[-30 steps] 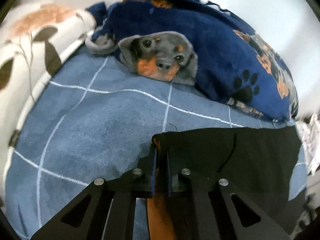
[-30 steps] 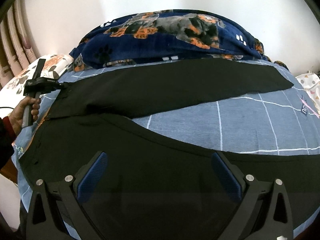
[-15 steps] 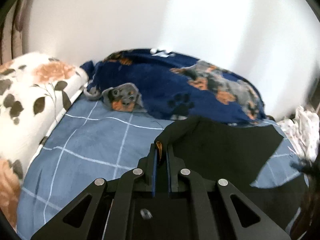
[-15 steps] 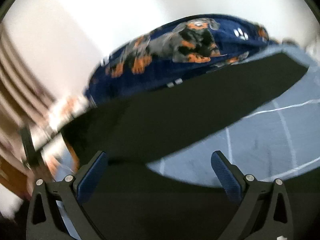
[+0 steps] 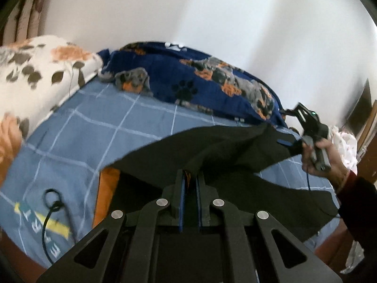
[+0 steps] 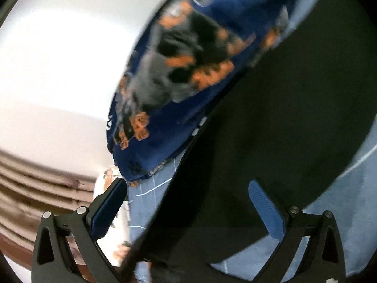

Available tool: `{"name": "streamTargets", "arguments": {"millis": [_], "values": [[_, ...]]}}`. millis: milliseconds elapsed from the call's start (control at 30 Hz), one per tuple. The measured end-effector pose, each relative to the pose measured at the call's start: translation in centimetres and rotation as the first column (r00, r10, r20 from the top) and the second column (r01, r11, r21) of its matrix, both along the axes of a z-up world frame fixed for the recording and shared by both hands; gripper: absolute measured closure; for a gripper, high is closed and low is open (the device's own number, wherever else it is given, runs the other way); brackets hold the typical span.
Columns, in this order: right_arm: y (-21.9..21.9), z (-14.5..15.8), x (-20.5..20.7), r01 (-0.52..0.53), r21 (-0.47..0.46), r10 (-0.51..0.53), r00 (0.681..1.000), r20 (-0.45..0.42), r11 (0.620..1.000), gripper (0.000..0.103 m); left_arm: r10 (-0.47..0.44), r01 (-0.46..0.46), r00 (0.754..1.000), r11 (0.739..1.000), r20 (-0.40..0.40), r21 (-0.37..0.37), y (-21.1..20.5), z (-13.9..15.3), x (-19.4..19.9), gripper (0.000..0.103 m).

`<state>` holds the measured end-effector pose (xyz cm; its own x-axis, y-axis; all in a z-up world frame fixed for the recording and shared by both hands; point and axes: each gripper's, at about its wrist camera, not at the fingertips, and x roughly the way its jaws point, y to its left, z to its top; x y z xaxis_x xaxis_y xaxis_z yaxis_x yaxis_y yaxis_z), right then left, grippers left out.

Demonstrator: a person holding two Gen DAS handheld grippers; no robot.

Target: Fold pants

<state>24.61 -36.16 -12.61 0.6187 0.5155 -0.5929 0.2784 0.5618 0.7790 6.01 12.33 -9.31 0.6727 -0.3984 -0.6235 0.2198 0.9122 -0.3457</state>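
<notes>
Pants [image 5: 212, 148] pinched in left gripper [image 5: 190, 176], lifted off bedsheet [image 5: 99, 127]; right gripper [image 6: 188, 195] spread.

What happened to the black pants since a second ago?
The left hand-held gripper, clamped on the black pants, lifted that end and carried it across the bed towards the right hand-held gripper. The right one tilted sideways, jaws open. The dog blanket and flowered pillow stayed put.
</notes>
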Motion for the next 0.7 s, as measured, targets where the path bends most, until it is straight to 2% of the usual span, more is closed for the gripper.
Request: {"name": "streamTargets", "arguments": {"millis": [67, 100, 167, 200, 233, 267, 300, 433, 567, 700], "values": [[-0.2, -1.2, 1.0, 0.014, 0.011, -0.014, 0.999, -0.033, 1.0, 0.0, 0.003, -0.003, 1.0, 1.0, -0.024, -0.001, 0.0, -0.5, -0.2, 0.095], [-0.2, -1.9, 1.7, 0.011, 0.004, -0.011, 0.998, -0.056, 1.0, 0.005, 0.005, -0.005, 0.999, 1.0, -0.033, 0.001, 0.0, -0.7, -0.2, 0.095], [0.1, -3.1, 2.8, -0.008, 0.026, 0.01, 0.997, -0.074, 1.0, 0.026, 0.006, -0.005, 0.999, 1.0, -0.048, 0.003, 0.1, -1.0, -0.1, 0.095], [0.4, -3.4, 3.1, -0.029, 0.03, 0.031, 0.997, -0.072, 0.999, 0.053, 0.008, -0.008, 0.999, 1.0, -0.048, 0.008, 0.2, -1.0, -0.1, 0.095], [0.7, -3.5, 3.3, -0.05, 0.019, 0.051, 0.996, -0.074, 0.999, 0.089, 0.01, -0.009, 0.999, 1.0, -0.045, 0.016, 0.2, -0.9, -0.1, 0.095], [1.1, -3.4, 3.2, -0.066, 0.002, 0.066, 0.995, -0.074, 0.998, 0.098, 0.012, -0.012, 0.999, 1.0, -0.046, 0.02, 0.3, -0.8, 0.0, 0.095], [1.3, -3.4, 3.0, -0.068, -0.002, 0.068, 0.995, -0.069, 0.998, 0.095, 0.021, -0.02, 0.999, 0.999, -0.047, 0.027, 0.4, -0.7, 0.1, 0.095], [2.0, -1.5, -1.0, -0.076, -0.071, 0.076, 0.997, -0.003, 0.995, 0.096, 0.054, -0.051, 0.997, 0.998, -0.06, 0.043, 2.0, -0.7, 0.5, 0.094], [2.8, 0.8, -8.1, -0.081, -0.118, 0.089, 0.994, 0.062, 0.99, 0.096, 0.075, -0.071, 0.994, 0.996, -0.08, 0.06, 3.7, -0.9, 0.0, 0.094], [3.8, 1.0, -14.8, -0.08, -0.129, 0.089, 0.994, 0.068, 0.988, 0.097, 0.078, -0.069, 0.99, 0.994, -0.115, 0.079, 4.6, -1.7, -1.2, 0.094]]}}
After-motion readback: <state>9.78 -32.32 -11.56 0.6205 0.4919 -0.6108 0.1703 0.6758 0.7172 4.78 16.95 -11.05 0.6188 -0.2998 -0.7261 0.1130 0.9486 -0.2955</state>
